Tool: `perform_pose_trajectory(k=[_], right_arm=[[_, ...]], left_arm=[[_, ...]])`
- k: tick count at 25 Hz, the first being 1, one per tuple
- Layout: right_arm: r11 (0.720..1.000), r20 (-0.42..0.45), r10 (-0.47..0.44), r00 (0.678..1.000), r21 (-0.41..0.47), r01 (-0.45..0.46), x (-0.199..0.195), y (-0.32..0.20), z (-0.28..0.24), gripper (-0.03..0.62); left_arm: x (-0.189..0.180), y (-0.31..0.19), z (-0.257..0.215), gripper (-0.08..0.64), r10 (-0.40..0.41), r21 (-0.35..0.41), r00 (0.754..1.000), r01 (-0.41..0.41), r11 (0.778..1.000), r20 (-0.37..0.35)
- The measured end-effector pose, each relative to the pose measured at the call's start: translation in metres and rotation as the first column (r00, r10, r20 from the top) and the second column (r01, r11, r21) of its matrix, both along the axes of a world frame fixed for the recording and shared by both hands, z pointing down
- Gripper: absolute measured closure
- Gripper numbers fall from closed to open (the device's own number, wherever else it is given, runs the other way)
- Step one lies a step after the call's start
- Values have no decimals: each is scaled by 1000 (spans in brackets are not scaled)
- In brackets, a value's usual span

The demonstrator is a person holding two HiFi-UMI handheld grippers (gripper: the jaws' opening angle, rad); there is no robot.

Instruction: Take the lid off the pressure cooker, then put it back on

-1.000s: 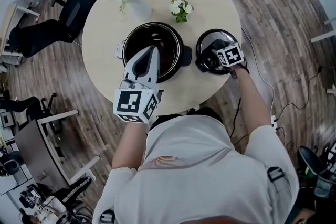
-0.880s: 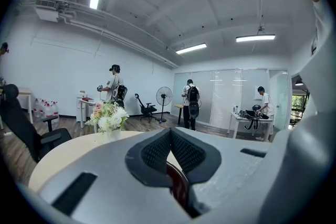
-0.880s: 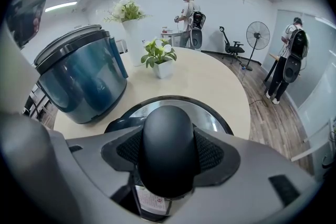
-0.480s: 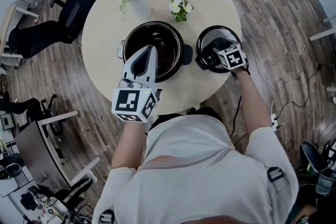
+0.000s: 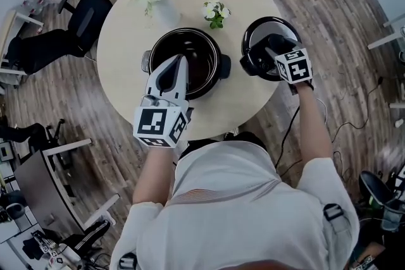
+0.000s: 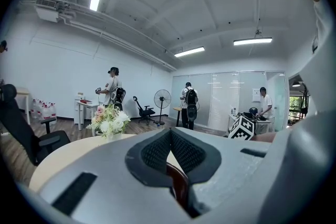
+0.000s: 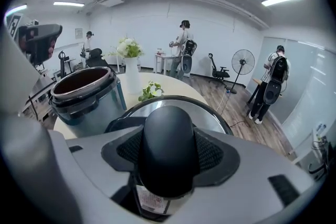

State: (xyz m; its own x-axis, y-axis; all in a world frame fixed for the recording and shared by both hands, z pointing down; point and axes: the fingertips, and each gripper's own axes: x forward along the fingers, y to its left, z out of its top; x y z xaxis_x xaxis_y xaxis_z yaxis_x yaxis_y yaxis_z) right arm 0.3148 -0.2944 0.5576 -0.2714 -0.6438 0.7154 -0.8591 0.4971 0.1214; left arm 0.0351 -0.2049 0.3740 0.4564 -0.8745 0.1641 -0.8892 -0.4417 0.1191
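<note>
While the pressure cooker stands open on the round table, I judge the first half of the task as done: the lid is off. My right gripper grips it by the black handle, with the pads pressing on both sides. The lid is to the right of the cooker, apart from it, and partly over the edge of the table. What remains is to bring the lid above the pot and seat it on the rim. My right arm is stretched forward, and the gripper tilts downward onto the lid. My left gripper is closed, with nothing between its pads as far as I see. It lies almost level, its tips over the near rim of the cooker; whether it touches I cannot tell.
</note>
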Motion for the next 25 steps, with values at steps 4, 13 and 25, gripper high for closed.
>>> perform_pose_trajectory(k=[4,13,25], right_arm=[[999,23,12,1000,53,-13,2,1,-40,313],[988,78,-88,993,130,78,-45,19,-143,313],[900,50,-430,901,100,424,-231,28,-164,313]], left_arm=[[-9,2,-2,555,-8,10,1000,8,1000,-3],[-41,18,-9,556,-49,37,998,50,998,-24],[-121,62,-3,555,-182,37,983,183,982,-35]])
